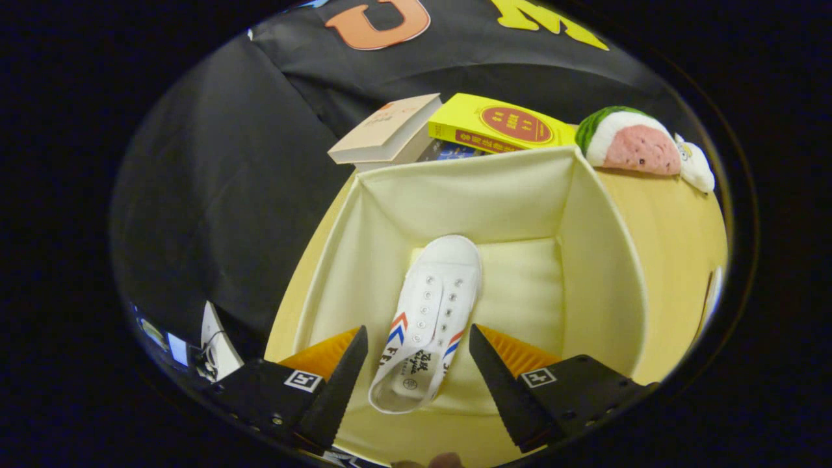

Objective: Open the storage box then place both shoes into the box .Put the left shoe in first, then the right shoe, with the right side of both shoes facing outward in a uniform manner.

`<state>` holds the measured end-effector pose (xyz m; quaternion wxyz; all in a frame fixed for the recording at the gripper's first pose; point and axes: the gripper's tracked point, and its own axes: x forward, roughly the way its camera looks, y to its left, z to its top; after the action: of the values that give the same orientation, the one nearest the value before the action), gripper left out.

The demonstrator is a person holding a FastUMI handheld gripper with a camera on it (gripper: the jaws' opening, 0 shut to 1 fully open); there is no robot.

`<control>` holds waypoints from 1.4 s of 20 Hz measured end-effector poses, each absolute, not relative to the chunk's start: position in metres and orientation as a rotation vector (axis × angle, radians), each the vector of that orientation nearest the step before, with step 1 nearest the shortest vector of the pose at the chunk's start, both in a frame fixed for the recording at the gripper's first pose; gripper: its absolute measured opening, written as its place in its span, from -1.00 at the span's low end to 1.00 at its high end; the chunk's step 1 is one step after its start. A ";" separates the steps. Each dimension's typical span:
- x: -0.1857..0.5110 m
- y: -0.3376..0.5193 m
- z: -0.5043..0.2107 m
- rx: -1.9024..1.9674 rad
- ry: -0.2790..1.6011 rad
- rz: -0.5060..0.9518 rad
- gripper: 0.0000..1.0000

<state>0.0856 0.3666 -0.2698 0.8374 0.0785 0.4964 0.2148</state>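
The gripper (417, 364) hangs over the open storage box (601, 260), its fingers spread wide and pinching nothing. A white shoe (429, 318) lies on the box's pale floor in the gap between the fingertips, touching neither; its toe points to about 1 o'clock toward the far wall and its heel opening sits nearest the fingers. Red and blue stripes mark both sides near the heel, and there is printing on the insole too small to make out. Whether it is the left or the right shoe cannot be told from here. The near wall of the box is cut off behind the gripper body.

Beyond the far wall, at 12 o'clock, a tan book (387, 130) and a yellow book (497, 125) lie side by side, with a darker item under them mostly hidden. At 2 o'clock a watermelon-slice plush toy (627, 143) rests on the wooden table (682, 234). At 8 o'clock some small objects are too distorted to identify.
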 end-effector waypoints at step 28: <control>0.049 -0.131 -0.208 0.105 0.727 0.043 0.89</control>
<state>0.0490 -0.1314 -0.2081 0.9331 0.0515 0.3552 0.0209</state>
